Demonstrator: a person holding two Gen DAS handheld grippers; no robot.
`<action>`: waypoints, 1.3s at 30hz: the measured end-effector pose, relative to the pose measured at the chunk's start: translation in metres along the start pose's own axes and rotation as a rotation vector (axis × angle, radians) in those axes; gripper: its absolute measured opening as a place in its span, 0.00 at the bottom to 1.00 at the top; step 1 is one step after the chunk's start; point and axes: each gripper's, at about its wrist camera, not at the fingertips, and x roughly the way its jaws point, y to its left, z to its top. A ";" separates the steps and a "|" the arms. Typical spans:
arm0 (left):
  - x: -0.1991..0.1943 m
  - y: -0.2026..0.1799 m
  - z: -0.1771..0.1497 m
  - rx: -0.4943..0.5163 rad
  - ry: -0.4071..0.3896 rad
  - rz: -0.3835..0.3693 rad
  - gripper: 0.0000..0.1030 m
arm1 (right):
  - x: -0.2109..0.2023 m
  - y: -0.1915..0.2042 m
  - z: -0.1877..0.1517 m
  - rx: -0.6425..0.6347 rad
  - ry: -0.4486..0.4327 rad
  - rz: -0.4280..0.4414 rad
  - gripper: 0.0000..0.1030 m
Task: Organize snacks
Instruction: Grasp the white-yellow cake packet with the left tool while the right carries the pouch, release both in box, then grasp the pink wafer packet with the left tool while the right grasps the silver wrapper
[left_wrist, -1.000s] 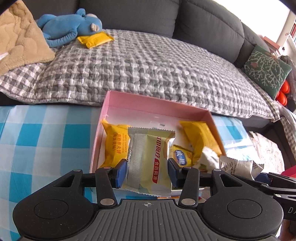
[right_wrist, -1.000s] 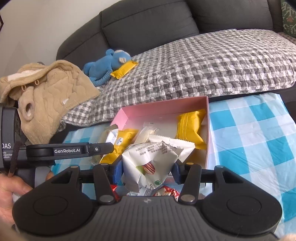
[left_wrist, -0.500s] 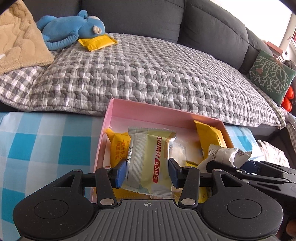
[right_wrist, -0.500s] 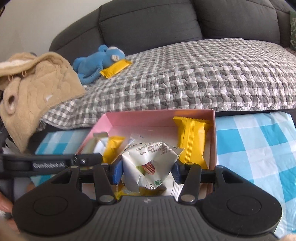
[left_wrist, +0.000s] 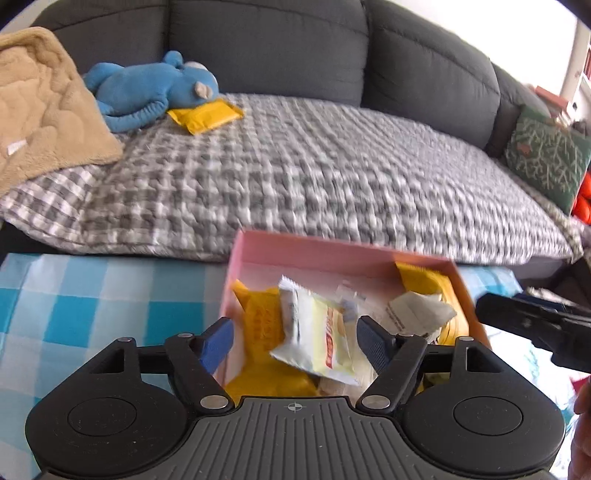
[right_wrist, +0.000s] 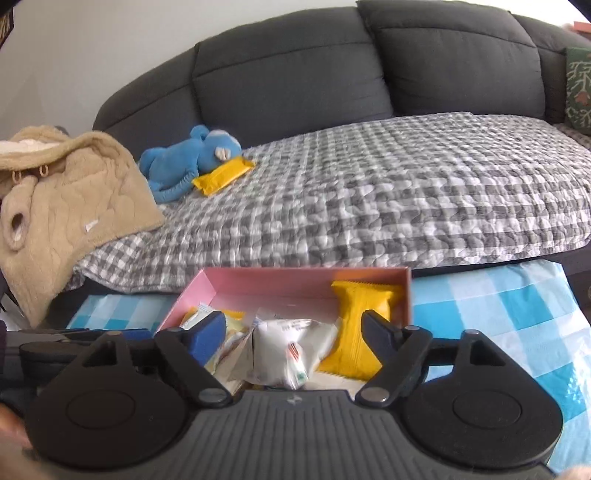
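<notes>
1. Left gripper (left_wrist: 295, 341): jaws are opening. The pale green snack packet (left_wrist: 317, 338) that it clamped a second ago now lies tilted between the pads, touching neither, dropping onto the yellow packets in the pink box (left_wrist: 332, 251).
2. Right gripper (right_wrist: 293, 338): jaws are likewise opening. The crumpled white packet (right_wrist: 284, 347), pinched half a second ago, sits free between the pads over the box interior, beside a yellow packet (right_wrist: 356, 332).
3. Finding: both packets have been released at once into the pink box on the blue checked cloth (left_wrist: 92, 295). Two items are judged as sorted.
4. Outstanding: one yellow packet (left_wrist: 205, 116) remains on the sofa quilt (left_wrist: 295, 177), touching the blue plush toy (left_wrist: 147, 92), well apart from the box. It appears the next candidate for collection.
</notes>
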 end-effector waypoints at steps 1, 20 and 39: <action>-0.006 0.005 0.004 -0.017 -0.006 0.004 0.82 | -0.004 -0.004 0.003 -0.002 -0.006 -0.020 0.80; -0.102 -0.012 -0.027 -0.195 0.141 0.075 0.88 | -0.088 0.035 -0.005 0.078 0.109 -0.102 0.86; -0.103 0.015 -0.081 -0.191 0.137 0.211 0.89 | -0.092 0.000 -0.043 0.118 0.143 -0.171 0.88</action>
